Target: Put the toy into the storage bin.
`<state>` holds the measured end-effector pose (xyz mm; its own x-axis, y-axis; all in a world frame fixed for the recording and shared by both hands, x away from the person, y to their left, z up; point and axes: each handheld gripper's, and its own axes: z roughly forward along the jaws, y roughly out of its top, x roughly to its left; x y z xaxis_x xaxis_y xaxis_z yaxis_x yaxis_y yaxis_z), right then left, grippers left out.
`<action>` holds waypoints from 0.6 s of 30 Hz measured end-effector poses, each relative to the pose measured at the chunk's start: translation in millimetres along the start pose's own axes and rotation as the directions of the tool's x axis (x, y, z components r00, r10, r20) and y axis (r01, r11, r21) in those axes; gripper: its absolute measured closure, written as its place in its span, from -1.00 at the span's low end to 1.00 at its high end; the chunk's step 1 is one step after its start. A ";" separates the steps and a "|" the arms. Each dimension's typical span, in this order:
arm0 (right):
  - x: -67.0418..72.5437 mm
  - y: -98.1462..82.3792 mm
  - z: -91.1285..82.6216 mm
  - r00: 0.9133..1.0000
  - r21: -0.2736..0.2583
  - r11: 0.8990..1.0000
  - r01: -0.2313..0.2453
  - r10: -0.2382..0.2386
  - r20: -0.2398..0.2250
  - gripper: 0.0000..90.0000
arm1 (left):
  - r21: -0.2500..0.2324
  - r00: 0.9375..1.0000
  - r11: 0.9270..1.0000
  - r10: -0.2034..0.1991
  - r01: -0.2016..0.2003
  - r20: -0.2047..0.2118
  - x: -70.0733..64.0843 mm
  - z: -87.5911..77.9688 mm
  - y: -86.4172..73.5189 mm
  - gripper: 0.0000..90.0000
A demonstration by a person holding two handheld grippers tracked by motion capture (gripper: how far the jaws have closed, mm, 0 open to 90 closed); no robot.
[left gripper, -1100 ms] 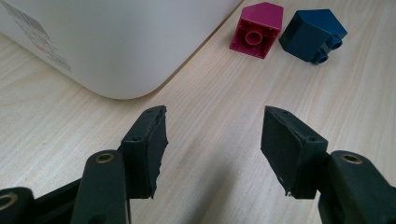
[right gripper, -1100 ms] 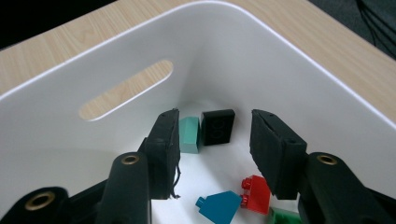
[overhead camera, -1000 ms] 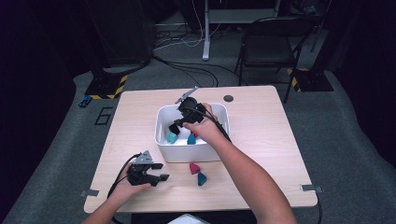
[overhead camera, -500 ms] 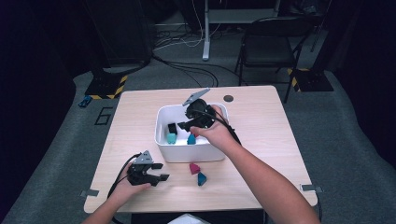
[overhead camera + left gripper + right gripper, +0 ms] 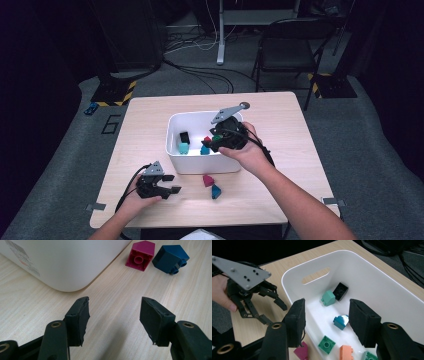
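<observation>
A white bin (image 5: 172,150) stands mid-table and holds several small bricks, among them a mint one (image 5: 328,298), a black one (image 5: 340,291), a blue one (image 5: 340,322), a green one (image 5: 326,344) and an orange one (image 5: 346,352). My right gripper (image 5: 214,144) hovers over the bin's right half. Its jaws (image 5: 327,302) have just been opening and stand open with nothing between them. In front of the bin, a magenta brick (image 5: 140,255) and a dark blue brick (image 5: 170,259) lie on the table. My left gripper (image 5: 113,311) rests open and empty at the front left, pointing at them.
The wooden table (image 5: 280,125) has bare room to the right of and behind the bin. The bin's rounded corner (image 5: 65,270) lies close ahead and left of the left gripper. A dark chair (image 5: 290,55) and floor cables stand beyond the table.
My right gripper has drifted right and toward the person above the bin, rising a little, and its jaws stand wider. The left gripper has stayed put.
</observation>
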<state>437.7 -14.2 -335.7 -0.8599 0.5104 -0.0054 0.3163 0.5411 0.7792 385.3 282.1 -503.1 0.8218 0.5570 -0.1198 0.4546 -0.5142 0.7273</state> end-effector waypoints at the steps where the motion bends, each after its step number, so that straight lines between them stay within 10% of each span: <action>1: 1.4 -2.6 -2.2 1.000 -0.004 1.000 0.001 -0.001 0.002 0.04 | -0.002 1.000 1.000 -0.016 0.016 0.005 -1.0 0.5 -0.3 -0.10; 18: 25.2 -41.2 -12.8 1.000 -0.027 1.000 0.009 -0.008 0.020 0.04 | 0.006 1.000 1.000 -0.001 0.001 -0.001 -0.1 -0.4 0.2 -0.10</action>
<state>397.8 -32.2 -360.0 -0.8543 0.5192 -0.0245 0.2976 0.5272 0.7959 385.1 282.2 -502.8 0.8210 0.5583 -0.1195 0.4574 -0.5179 0.7229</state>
